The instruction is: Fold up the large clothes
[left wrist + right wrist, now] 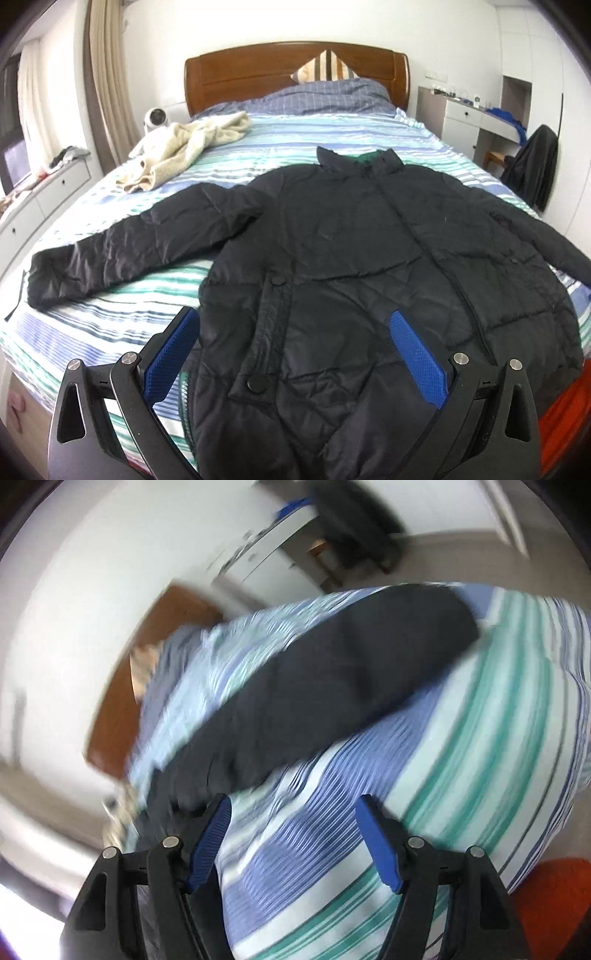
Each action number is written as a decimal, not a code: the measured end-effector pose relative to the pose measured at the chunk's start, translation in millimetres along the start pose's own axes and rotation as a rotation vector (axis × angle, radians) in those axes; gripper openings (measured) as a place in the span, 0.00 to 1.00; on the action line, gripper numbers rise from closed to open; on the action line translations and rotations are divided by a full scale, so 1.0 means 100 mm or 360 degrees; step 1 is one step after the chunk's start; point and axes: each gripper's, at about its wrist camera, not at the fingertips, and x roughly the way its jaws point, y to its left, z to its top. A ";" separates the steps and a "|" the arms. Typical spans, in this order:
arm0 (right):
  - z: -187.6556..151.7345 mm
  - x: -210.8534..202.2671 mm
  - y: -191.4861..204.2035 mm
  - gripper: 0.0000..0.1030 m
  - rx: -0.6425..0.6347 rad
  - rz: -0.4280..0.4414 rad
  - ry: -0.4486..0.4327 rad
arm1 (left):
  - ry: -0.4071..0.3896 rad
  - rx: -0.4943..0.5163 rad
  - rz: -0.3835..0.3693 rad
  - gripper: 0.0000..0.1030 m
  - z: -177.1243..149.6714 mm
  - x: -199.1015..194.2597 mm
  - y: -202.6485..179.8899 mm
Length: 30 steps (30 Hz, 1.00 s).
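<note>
Your left hand-held gripper [295,332] and right hand-held gripper [293,819] were both apart; the puffy jacket [369,240] on the bed [110,325] could slip from a shallow pinch.

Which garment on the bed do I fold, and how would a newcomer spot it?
Start at the striped bed with the wooden headboard. Spread flat across its near half lies the dark puffer jacket, sleeves out. Unlike the crumpled cream garment farther back, it is black and quilted.
</note>
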 end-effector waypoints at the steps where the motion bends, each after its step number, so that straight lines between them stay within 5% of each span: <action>1: 0.10 0.00 -0.07 0.70 0.0070 0.0001 -0.0048 | 0.0013 0.0006 0.0004 1.00 -0.01 0.01 -0.01; 7: 0.52 0.24 -0.42 0.68 0.0425 -0.0145 -0.0180 | 0.0020 0.0026 0.0091 1.00 -0.06 -0.03 -0.05; 9: 0.60 0.24 -0.32 0.51 0.0317 -0.0240 -0.0240 | 0.0022 0.0012 0.0098 1.00 -0.08 -0.06 -0.01; 10: 0.62 0.22 -0.19 0.20 0.0176 -0.0356 -0.0280 | 0.0033 0.0004 0.0105 1.00 -0.11 -0.06 0.01; 12: 0.62 0.15 0.06 0.14 -0.0017 -0.0419 -0.0353 | 0.0062 -0.0002 0.0132 1.00 -0.15 -0.06 0.07; 15: 0.46 -0.08 0.72 0.12 -0.0379 -0.0281 -0.0419 | 0.0086 -0.0009 0.0165 1.00 -0.23 -0.09 0.16; 21: -0.69 -0.37 2.49 0.12 -0.1352 0.0251 -0.0317 | 0.0108 -0.0084 0.0166 0.99 -0.26 -0.10 0.24; 25: -1.63 -0.15 3.05 0.11 -0.1647 0.0461 -0.0086 | 0.0083 -0.0150 0.0153 1.00 -0.23 -0.13 0.24; 30: -2.59 0.41 3.17 0.12 -0.1752 0.0521 0.0288 | 0.0097 -0.0131 0.0135 0.99 -0.23 -0.12 0.24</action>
